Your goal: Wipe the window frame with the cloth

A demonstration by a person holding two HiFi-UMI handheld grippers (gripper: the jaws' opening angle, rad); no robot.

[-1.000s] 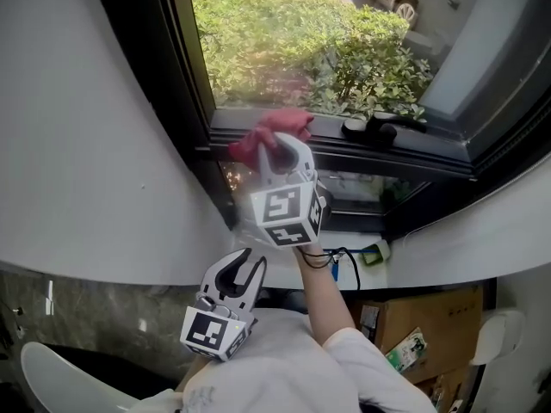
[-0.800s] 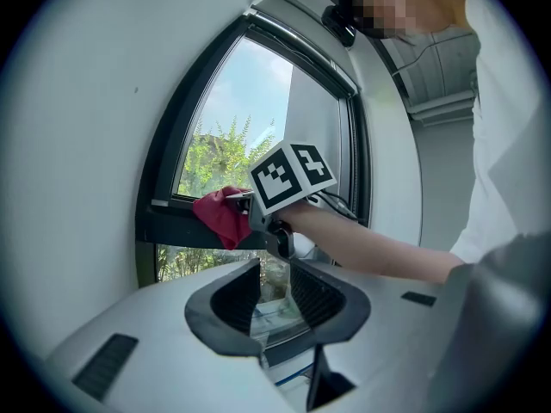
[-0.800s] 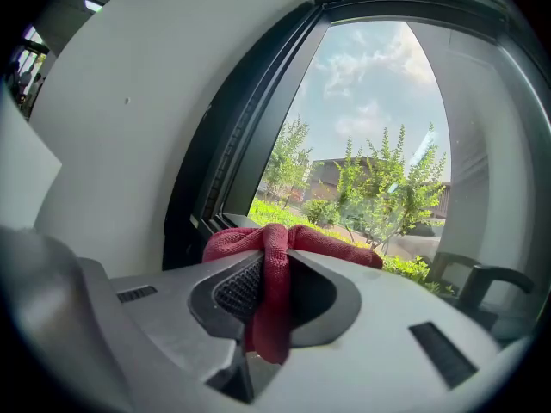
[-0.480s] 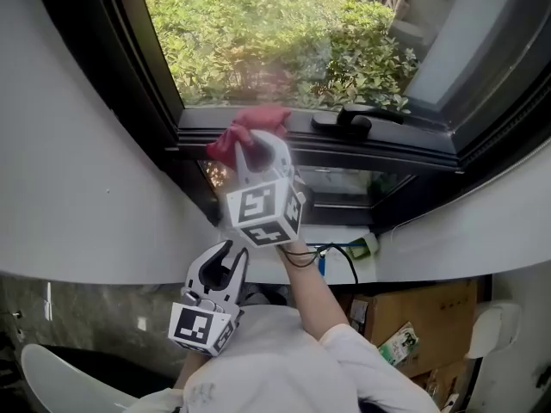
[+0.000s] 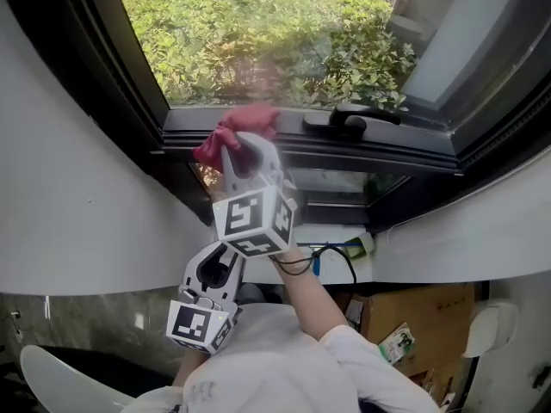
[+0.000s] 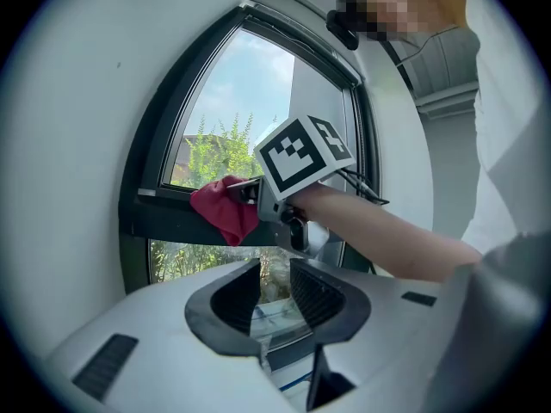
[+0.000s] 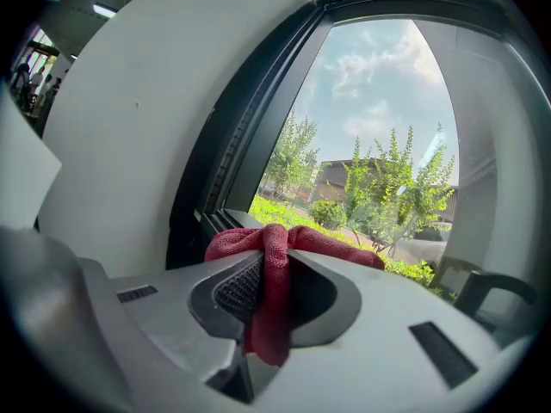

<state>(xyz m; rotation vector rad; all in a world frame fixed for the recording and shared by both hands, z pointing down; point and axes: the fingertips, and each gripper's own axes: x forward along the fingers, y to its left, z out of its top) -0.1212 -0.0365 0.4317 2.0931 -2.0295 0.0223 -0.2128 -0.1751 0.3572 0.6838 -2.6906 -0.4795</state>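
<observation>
So my right claw [image 7: 272,289] is pinching the crumpled red cloth [image 5: 238,128] tight, with a tail of it hanging down between the jaws. The cloth's bunched up against the dark metal window frame [image 5: 419,147], on the horizontal bar near the left corner, left of the black lever handle [image 5: 352,117]. My left claw [image 6: 275,297] hangs lower down, jaws spread a bit, nothing in them.

Sunlit green shrubs [image 5: 258,41] show through the window [image 5: 181,15], white wall [image 5: 69,196] beside it, a cardboard box [image 5: 422,304] below.
</observation>
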